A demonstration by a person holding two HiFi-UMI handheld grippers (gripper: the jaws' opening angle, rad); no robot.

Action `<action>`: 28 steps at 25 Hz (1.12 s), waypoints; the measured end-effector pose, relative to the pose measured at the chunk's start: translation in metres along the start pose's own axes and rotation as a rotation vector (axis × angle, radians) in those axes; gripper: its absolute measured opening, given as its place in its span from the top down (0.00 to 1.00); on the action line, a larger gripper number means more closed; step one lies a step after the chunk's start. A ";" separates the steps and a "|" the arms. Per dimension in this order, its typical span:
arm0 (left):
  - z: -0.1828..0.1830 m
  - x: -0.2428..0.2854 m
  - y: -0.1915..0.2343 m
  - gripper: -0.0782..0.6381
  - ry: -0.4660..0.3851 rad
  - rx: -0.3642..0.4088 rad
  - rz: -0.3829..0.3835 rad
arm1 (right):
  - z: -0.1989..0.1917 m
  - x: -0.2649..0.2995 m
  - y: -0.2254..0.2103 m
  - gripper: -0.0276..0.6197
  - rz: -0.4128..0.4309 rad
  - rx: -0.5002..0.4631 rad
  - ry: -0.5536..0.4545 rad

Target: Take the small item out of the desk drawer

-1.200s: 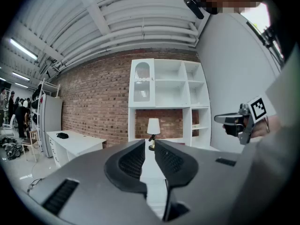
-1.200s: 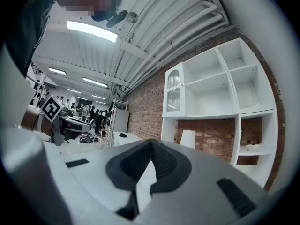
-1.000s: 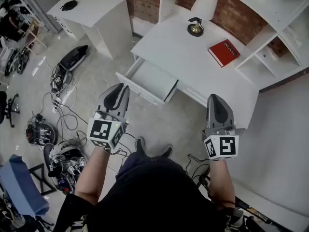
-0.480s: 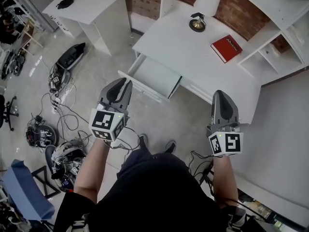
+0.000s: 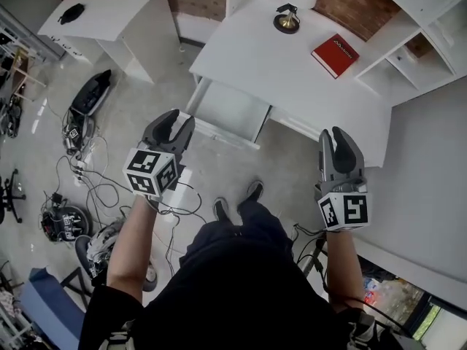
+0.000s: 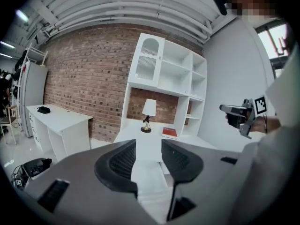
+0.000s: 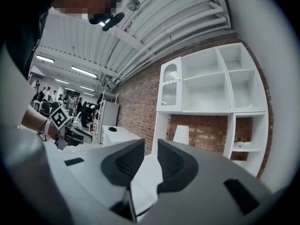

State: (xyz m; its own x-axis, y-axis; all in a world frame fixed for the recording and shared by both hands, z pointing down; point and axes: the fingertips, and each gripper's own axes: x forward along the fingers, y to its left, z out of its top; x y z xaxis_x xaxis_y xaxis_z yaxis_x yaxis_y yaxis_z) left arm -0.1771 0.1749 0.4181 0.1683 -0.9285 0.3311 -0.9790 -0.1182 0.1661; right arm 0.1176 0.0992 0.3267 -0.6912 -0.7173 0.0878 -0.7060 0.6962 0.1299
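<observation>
- Jaws have just been opening: left gripper [image 5: 177, 119] and right gripper [image 5: 333, 135] both stand spread, nothing between them.
- The drawer [image 5: 222, 132] hangs open at the desk [image 5: 277, 71]'s front-left corner, its small item not visible; a reach likely comes next.

My right gripper [image 7: 150, 146] stands with its two jaws parted, having just been opening, and nothing is between them; only the white desk top [image 7: 146, 170] shows through the gap. Beyond the jaws I note a white lampshade [image 7: 182, 135] against a brick wall [image 7: 140, 102], with a white shelf unit [image 7: 211, 86] of open compartments above it. At the left edge my left gripper [image 7: 86, 135] is in view with its marker cube, and a white side table [image 7: 123, 136] stands behind it.
</observation>
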 end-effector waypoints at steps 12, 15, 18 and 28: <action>-0.069 0.135 0.025 0.65 0.438 0.288 -0.151 | -0.055 0.103 -0.053 0.83 0.092 0.097 0.048; -0.078 0.162 0.032 0.63 0.509 0.331 -0.174 | -0.064 0.124 -0.072 0.83 0.110 0.101 0.054; -0.086 0.185 0.037 0.61 0.567 0.380 -0.193 | -0.075 0.140 -0.089 0.81 0.118 0.097 0.076; -0.167 0.222 0.041 0.61 0.847 0.682 -0.455 | -0.112 0.174 -0.101 0.79 0.043 0.177 0.168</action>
State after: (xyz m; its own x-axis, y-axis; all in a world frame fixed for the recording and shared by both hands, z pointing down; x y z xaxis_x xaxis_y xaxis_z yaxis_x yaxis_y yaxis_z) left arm -0.1610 0.0227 0.6538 0.2894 -0.2520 0.9234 -0.6248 -0.7806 -0.0172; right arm 0.0861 -0.0993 0.4396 -0.6965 -0.6709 0.2547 -0.7025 0.7099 -0.0510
